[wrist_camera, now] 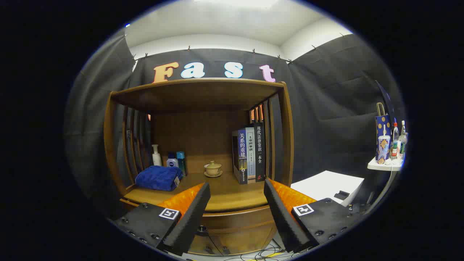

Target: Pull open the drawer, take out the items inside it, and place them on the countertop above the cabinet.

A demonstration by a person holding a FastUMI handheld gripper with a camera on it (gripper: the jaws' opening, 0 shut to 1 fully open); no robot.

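A wooden cabinet (197,108) stands straight ahead, with a countertop (232,194) under an open shelf niche. Below the countertop edge runs the drawer front (235,226), closed, with a small dark knob (201,229) showing between my fingers near the left one. My gripper (237,190) is open, its two black-padded fingers (192,214) spread wide, nothing between them, held a short way in front of the cabinet at countertop height. The drawer's contents are hidden.
On the countertop lie a folded blue towel (158,177), several bottles (170,158), a lidded tea bowl on a saucer (213,168) and upright books (251,152). A white box (328,186) sits to the right, a small shelf with bottles and a cup (389,146) beyond. Cables (261,255) lie on the floor.
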